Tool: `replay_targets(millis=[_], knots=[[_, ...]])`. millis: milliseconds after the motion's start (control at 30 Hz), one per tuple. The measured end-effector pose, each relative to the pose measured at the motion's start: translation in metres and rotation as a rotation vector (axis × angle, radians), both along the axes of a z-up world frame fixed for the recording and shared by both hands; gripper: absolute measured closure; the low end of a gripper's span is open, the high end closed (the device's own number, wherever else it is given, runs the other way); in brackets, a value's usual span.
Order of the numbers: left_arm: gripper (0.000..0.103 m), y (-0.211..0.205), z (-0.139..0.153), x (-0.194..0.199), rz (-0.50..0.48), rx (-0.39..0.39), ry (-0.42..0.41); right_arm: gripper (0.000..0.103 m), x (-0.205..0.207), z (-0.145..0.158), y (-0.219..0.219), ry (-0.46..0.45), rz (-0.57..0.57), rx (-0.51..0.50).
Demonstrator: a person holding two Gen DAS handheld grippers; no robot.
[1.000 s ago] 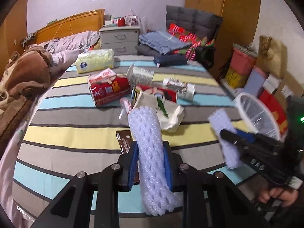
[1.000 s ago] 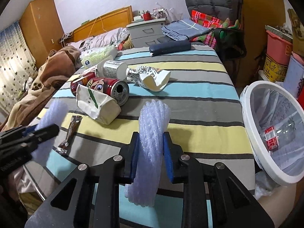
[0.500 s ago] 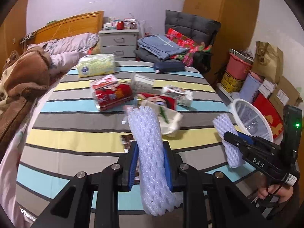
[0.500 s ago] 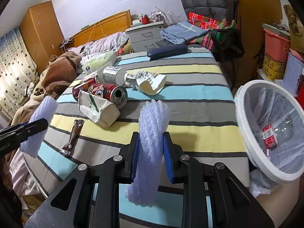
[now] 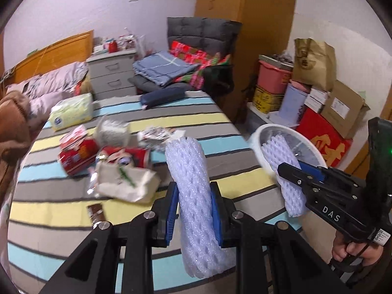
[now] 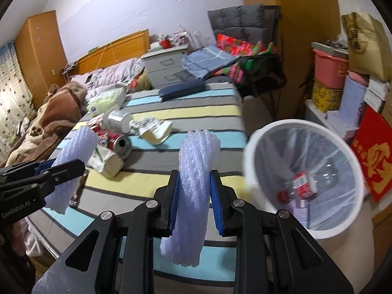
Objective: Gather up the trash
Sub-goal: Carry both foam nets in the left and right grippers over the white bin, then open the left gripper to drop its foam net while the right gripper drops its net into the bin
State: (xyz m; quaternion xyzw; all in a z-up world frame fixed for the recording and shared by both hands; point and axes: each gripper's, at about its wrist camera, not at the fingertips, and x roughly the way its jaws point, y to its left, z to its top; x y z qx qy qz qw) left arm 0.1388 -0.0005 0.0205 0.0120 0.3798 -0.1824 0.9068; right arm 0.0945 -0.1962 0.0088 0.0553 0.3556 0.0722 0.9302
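Observation:
My left gripper [image 5: 194,208] is shut on a white foam net sleeve [image 5: 188,171], held upright above the striped bed's front part. To its right, my right gripper [image 5: 291,170] holds a second foam net sleeve [image 5: 276,154] in front of the white trash bin [image 5: 257,134]. In the right wrist view, my right gripper [image 6: 194,201] is shut on that sleeve [image 6: 198,156], just left of the bin [image 6: 254,147], whose clear liner holds a plastic bottle [image 6: 301,186]. The left gripper [image 6: 66,167] and its sleeve [image 6: 76,144] show at the left.
On the striped bed [image 5: 220,117] lie red cans [image 5: 127,156], a white paper bag [image 5: 125,181], a brown wrapper [image 5: 96,213], a crumpled carton [image 5: 156,134], a tissue pack [image 5: 71,111] and a navy case [image 5: 161,98]. Boxes [image 5: 340,107] stand behind the bin; a chair [image 5: 201,49] stands beyond the bed.
Both grippers have swung right and slightly up with their foam sleeves. The bin has come closer in both views. Both grips are unchanged.

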Motion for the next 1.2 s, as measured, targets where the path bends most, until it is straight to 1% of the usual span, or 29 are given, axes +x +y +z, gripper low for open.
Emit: replay_targets(millis=[267,467,633,800,900,1033,1167,1200], knots=[[0.077,-0.059,0.007,0.011,-0.096,0.02,-0.03,0.078,-0.003,0.007,-0.045,-0.023,-0.095,-0.005],[0.077,-0.108,0.005,0.018,-0.169,0.028,-0.027,0.078,-0.003,0.007,-0.076,-0.017,-0.167,-0.016],[0.077,-0.141,0.0,0.023,-0.207,0.03,-0.024,0.078,0.001,0.002,-0.098,0.003,-0.202,-0.027],[0.077,-0.173,-0.009,0.03,-0.247,0.036,-0.003,0.078,0.009,-0.009,-0.112,0.039,-0.228,-0.053],[0.077,-0.188,-0.016,0.037,-0.266,0.033,0.006,0.078,0.015,-0.016,-0.123,0.058,-0.232,-0.049],[0.077,-0.208,-0.029,0.046,-0.29,0.049,0.031,0.078,0.021,-0.027,-0.133,0.091,-0.237,-0.053],[0.077,-0.222,-0.038,0.056,-0.297,0.047,0.053,0.078,0.024,-0.033,-0.14,0.101,-0.243,-0.048],[0.077,-0.225,-0.042,0.059,-0.294,0.057,0.061,0.078,0.025,-0.034,-0.142,0.107,-0.249,-0.046]])
